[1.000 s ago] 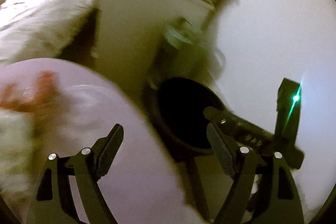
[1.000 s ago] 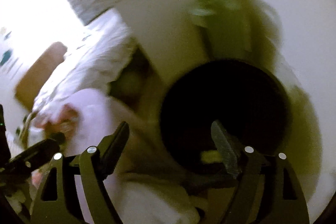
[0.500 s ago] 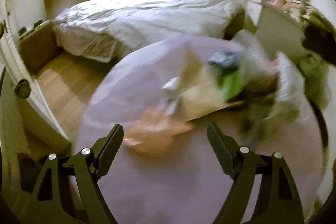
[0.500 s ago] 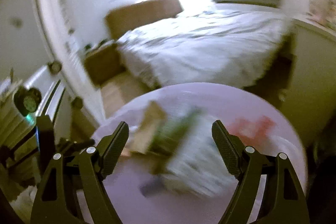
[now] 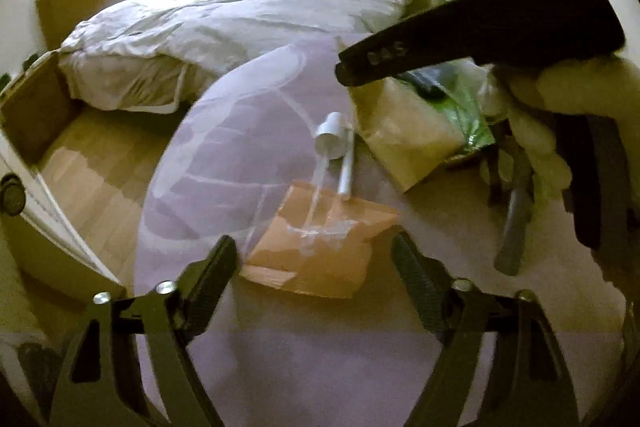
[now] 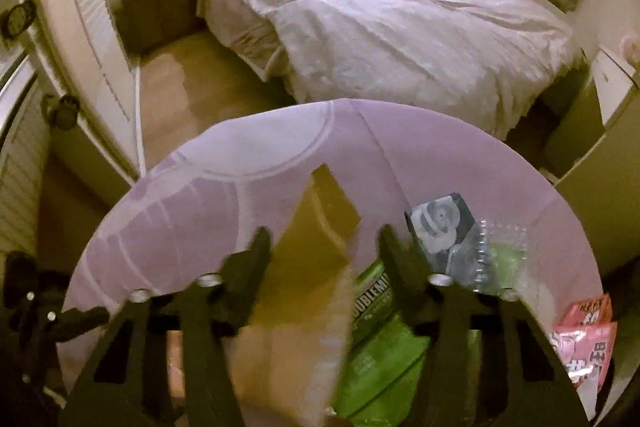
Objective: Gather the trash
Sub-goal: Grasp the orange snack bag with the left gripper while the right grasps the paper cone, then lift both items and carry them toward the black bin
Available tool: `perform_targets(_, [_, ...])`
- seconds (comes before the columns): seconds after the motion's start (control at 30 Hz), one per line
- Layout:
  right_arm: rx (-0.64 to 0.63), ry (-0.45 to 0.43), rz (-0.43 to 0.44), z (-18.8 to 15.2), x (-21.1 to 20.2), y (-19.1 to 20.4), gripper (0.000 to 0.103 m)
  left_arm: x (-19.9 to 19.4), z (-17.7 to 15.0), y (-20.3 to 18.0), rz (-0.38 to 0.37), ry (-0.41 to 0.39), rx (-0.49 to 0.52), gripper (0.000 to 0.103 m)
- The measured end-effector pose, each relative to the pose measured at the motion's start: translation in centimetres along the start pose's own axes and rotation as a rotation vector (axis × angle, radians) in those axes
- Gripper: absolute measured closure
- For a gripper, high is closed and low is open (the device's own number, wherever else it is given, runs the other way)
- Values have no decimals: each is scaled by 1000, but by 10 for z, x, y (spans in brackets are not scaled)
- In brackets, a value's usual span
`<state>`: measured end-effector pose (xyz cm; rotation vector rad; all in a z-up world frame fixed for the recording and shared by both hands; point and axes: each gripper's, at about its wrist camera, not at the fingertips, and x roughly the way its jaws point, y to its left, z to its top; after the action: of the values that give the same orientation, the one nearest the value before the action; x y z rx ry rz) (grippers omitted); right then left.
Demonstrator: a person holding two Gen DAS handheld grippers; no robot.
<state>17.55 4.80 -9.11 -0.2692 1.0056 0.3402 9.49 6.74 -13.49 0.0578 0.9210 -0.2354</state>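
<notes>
Trash lies on a round lilac table (image 5: 224, 155) (image 6: 248, 163). In the left wrist view my left gripper (image 5: 314, 267) is open, its fingers either side of an orange paper packet (image 5: 316, 247). A white pump dispenser (image 5: 334, 143) lies just beyond the packet. A beige cardboard box (image 5: 408, 131) lies further right. My right gripper (image 6: 322, 251) is open low over that beige box (image 6: 316, 243), with a green wrapper (image 6: 384, 347) beside it. The right gripper's black body (image 5: 500, 11) crosses the top right of the left view.
A small blue-grey picture box (image 6: 440, 227), a clear plastic wrapper (image 6: 504, 251) and a pink packet (image 6: 588, 335) lie at the table's right. A bed with a white duvet (image 6: 400, 15) stands behind the table. Wood floor (image 5: 92, 171) and a white cabinet (image 6: 616, 83) flank the table.
Both grippers swung away from the black bin to face the table. They now hover low over the trash, the left at the orange packet and the right at the beige box.
</notes>
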Motion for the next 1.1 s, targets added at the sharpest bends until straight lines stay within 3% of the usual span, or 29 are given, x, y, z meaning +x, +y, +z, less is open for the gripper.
perform_targets(0.03, [-4,-5,5,-4,2,1,63,3,-2,-1,-4,21,7,48])
perform_targets(0.13, [10,-35,40,-10,-2,-2,73,3,-3,2,-13,8,-1,49])
perform_targets(0.17, [27,-48,70,-11,-5,-5,89,2,-4,4,-13,1,-11,49])
perform_targets(0.27, [59,-125,114,-18,-36,-10,95,-9,-10,6,-26,-36,-44,49])
perform_targets(0.5, [126,-301,247,-54,-121,-41,96,-52,-24,0,-93,-114,-108,49])
perform_targets(0.7, [237,-396,335,-102,-174,-88,96,-80,-25,-23,-159,-159,-107,49])
perform_targets(0.8, [251,-396,330,-119,-184,-106,95,-82,-18,-43,-166,-177,-67,49])
perform_targets(0.87, [261,-341,353,-119,-175,-109,95,-79,-17,-55,-175,-171,-63,49])
perform_targets(0.93, [247,-281,365,-114,-158,-103,81,-73,-16,-60,-192,-160,-93,49])
perform_targets(1.0, [204,-268,345,-108,-145,-87,33,-69,-19,-60,-197,-151,-131,49])
perform_targets(1.03, [180,-264,347,-103,-138,-76,27,-68,-22,-58,-189,-144,-150,49])
perform_targets(1.1, [125,-242,353,-91,-121,-56,26,-69,-28,-51,-173,-134,-175,49])
